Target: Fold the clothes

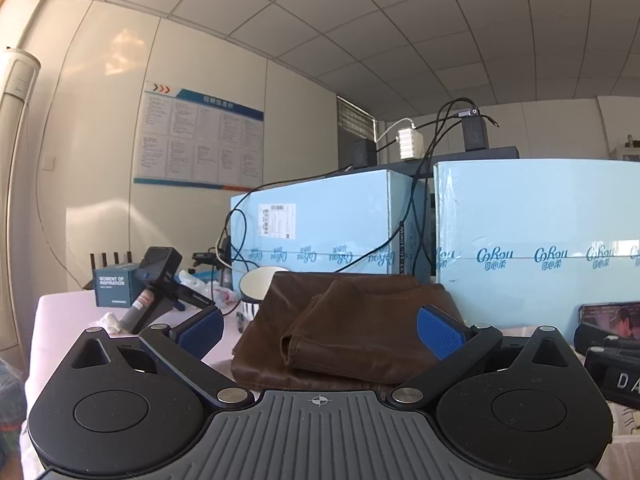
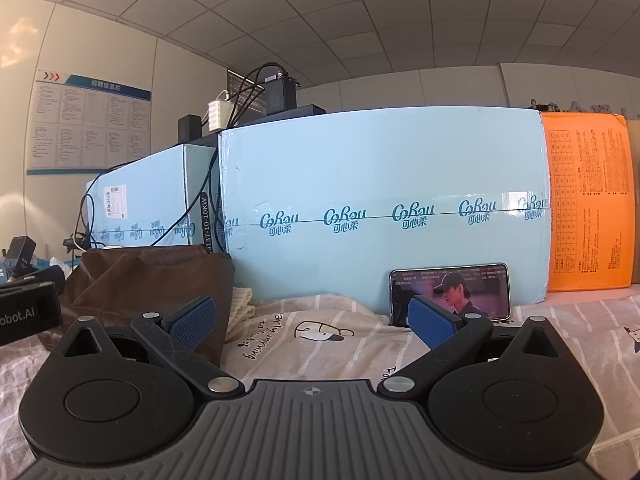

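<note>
A folded brown garment lies in a pile on the table, straight ahead of my left gripper. That gripper is open, its blue pads spread wide with nothing between them. In the right wrist view the same brown garment sits at the left. A striped cloth with a cartoon print lies flat under my right gripper, which is open and holds nothing. A cream knitted piece shows beside the brown pile.
Light blue cartons wall off the back, with an orange box at the right. A phone leans on the carton. A white bowl, a dark handheld device and cables sit at the left.
</note>
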The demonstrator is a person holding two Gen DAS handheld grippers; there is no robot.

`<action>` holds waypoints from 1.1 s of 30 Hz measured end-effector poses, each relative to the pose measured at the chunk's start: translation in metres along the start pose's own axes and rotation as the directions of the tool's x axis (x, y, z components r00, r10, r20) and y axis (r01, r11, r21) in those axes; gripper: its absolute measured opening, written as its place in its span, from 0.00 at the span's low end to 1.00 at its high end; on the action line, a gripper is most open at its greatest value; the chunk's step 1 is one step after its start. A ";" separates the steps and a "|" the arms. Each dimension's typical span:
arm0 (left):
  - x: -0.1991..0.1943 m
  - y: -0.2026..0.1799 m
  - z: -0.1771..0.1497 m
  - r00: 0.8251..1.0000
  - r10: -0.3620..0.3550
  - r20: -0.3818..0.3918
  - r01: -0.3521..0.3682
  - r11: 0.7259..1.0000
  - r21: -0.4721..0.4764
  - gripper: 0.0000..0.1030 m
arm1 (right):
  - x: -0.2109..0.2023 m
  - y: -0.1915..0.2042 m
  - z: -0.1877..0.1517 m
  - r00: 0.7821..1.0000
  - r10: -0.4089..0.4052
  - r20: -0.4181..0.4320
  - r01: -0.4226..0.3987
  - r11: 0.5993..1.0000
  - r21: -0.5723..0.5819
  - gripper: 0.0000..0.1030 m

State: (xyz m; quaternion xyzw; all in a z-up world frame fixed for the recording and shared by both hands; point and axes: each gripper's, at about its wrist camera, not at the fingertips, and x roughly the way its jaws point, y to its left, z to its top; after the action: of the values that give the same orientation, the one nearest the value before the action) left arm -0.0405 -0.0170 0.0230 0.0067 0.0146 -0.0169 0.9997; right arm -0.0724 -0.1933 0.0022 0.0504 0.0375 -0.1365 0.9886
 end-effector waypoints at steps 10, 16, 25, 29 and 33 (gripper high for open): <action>0.013 -0.017 -0.004 0.992 -0.108 0.057 0.110 0.994 -0.017 1.00 | 0.000 -0.002 0.000 1.000 -0.016 0.001 0.016 1.000 0.007 1.00; 0.016 -0.017 -0.008 0.996 -0.076 0.050 0.077 0.997 -0.016 1.00 | 0.000 -0.003 0.000 0.999 -0.043 0.000 0.043 0.999 0.002 1.00; 0.014 -0.014 -0.009 0.996 -0.058 0.065 0.060 0.998 -0.020 1.00 | -0.004 -0.001 0.001 0.989 -0.143 0.038 0.144 0.989 -0.023 1.00; 0.015 -0.014 -0.008 0.996 -0.056 0.063 0.057 0.998 -0.017 1.00 | -0.004 -0.001 0.001 0.983 -0.178 0.055 0.180 0.983 -0.037 1.00; 0.016 -0.015 -0.009 0.997 -0.052 0.056 0.053 0.998 -0.015 1.00 | -0.003 -0.002 0.001 0.987 -0.155 0.039 0.157 0.987 -0.033 1.00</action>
State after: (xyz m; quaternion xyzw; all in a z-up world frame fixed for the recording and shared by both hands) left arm -0.0248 -0.0322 0.0138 -0.0026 -0.0131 -0.0435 0.9990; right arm -0.0757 -0.1950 0.0032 0.0272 0.0259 -0.2136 0.9762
